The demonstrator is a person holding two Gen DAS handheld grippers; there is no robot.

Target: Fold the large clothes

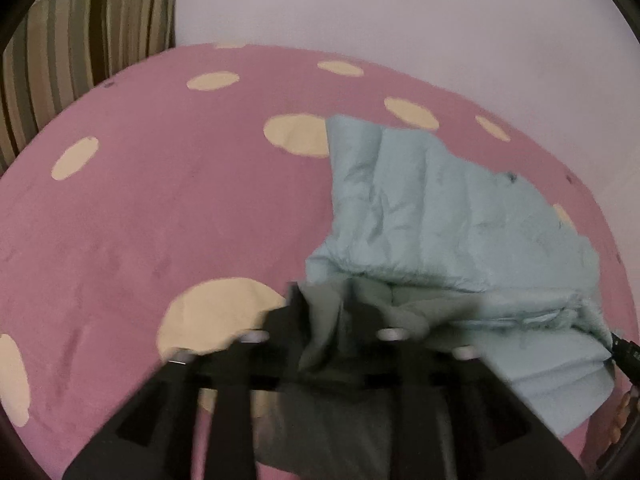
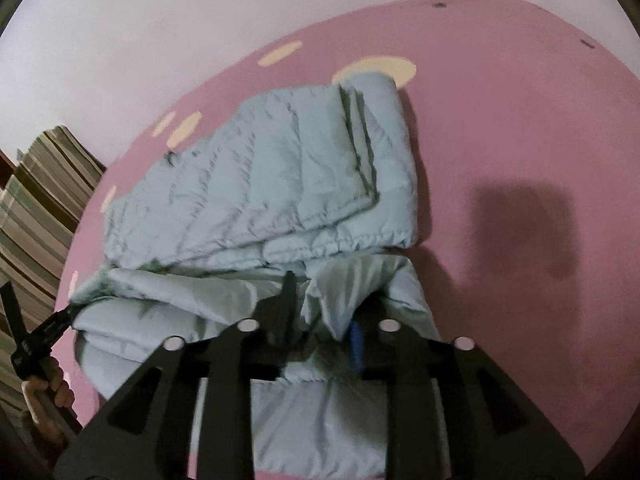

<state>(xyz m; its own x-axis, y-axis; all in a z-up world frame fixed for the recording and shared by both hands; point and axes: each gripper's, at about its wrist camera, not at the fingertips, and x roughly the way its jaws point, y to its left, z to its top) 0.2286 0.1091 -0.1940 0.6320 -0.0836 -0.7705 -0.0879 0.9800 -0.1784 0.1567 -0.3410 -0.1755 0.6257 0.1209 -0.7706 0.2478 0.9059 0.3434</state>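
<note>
A pale blue quilted jacket (image 1: 440,208) lies partly folded on a pink bedspread with cream dots (image 1: 160,200). It also shows in the right wrist view (image 2: 280,176), with one flap doubled over along its far right side. My left gripper (image 1: 324,320) is shut on a bunch of the jacket's near edge and holds it lifted. My right gripper (image 2: 324,308) is shut on the near edge at the other side. The left gripper's tip shows in the right wrist view (image 2: 60,320), pinching the jacket's left corner. The right gripper's tip shows at the left wrist view's right edge (image 1: 624,350).
A striped cushion or pillow (image 1: 72,48) stands at the bed's far left corner; it also shows in the right wrist view (image 2: 36,208). A plain pale wall (image 1: 400,8) runs behind the bed. Bare pink bedspread (image 2: 520,160) lies to the right of the jacket.
</note>
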